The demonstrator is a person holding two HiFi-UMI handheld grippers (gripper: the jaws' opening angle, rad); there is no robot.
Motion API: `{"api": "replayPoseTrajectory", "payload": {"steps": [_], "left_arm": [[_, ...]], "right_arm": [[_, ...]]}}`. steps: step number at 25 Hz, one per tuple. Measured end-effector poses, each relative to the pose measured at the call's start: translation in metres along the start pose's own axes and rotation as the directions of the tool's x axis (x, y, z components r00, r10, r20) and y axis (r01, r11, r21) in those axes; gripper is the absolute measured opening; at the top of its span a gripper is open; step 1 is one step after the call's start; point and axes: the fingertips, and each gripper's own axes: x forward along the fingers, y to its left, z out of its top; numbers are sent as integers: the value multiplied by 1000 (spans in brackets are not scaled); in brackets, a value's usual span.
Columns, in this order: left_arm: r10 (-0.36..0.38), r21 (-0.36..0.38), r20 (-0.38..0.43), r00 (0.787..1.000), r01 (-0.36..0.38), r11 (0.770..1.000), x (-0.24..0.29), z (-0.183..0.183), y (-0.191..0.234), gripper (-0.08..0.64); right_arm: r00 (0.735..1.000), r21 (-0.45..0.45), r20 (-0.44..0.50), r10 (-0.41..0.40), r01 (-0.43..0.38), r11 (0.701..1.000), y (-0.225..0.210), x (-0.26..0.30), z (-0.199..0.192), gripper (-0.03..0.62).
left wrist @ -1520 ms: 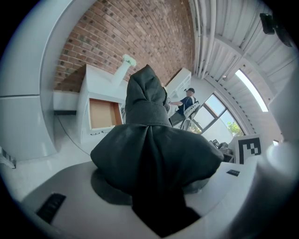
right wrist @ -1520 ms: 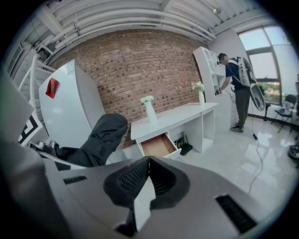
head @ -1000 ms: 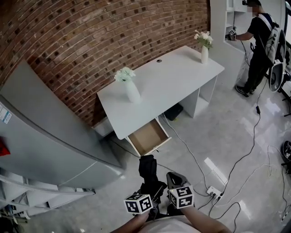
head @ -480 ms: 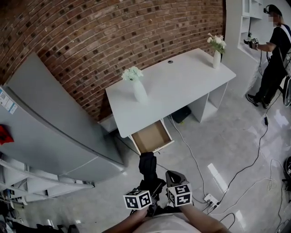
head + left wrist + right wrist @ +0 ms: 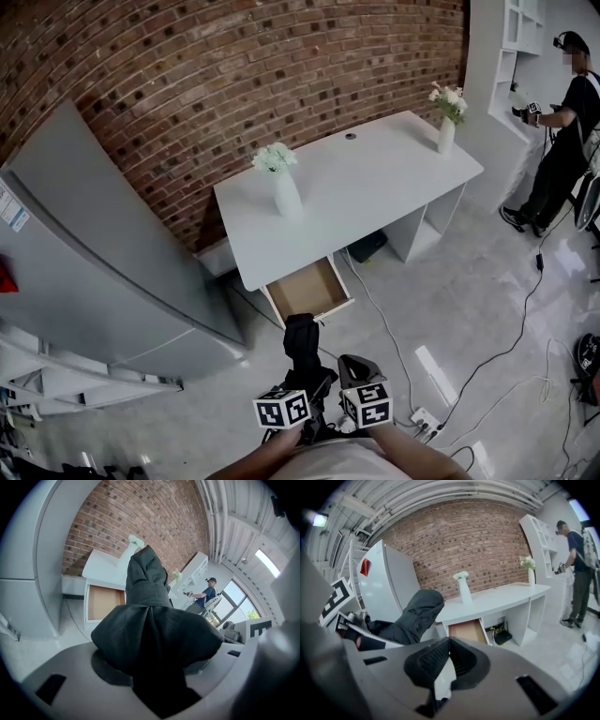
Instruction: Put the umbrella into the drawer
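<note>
Carry stage, as we read it.

- We hold the umbrella (image 5: 302, 345) folded, dark fabric bunched. It sits in the left gripper (image 5: 157, 665), whose jaws are closed on the lower end. The rest juts out ahead of them, toward the desk (image 5: 375, 187).
- The right gripper (image 5: 446, 644) rides just beside the left one. Its pads meet at the tips with nothing between them, so it is empty.
- The drawer (image 5: 309, 289) is already pulled out under the front edge of the desk, at its left end. We see a bare wooden bottom and nothing inside.
- The umbrella is in the air over the floor (image 5: 450, 309), short of the drawer and not touching it. In the head view its tip sits just below the drawer front.
- On the desk, one vase of flowers (image 5: 284, 187) stands near the left end, behind the drawer. Another (image 5: 446, 127) stands at the right end. Neither is in our way.
- A person (image 5: 562, 122) stands at the shelves on the far right, well apart from us.

Done so far: the umbrella is picked up and the drawer stands open.

Left to do: bring the umbrella over the opening, lower it in lengthwise and let go. Whether the drawer must then be shut the task does not say.

The loose fabric could snag on the drawer's front lip, so we judge a flat, low entry safest.
</note>
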Motion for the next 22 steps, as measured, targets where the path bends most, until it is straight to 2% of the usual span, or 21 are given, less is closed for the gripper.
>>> {"api": "replayPoseTrajectory", "payload": {"steps": [11,17,22], "left_arm": [[-60,-39,-65,996,57,998,39,47,53,241],[-77,-79,-122,990,68,995,62,63,93,241],[-64,-84,-172,983,50,995,91,69,121,241]], "right_arm": [[994,-15,-93,-64,63,998,2,65,15,17],[984,-10,-138,-114,114,993,0,102,20,17],[973,0,-172,-154,156,988,-6,121,20,17]]}}
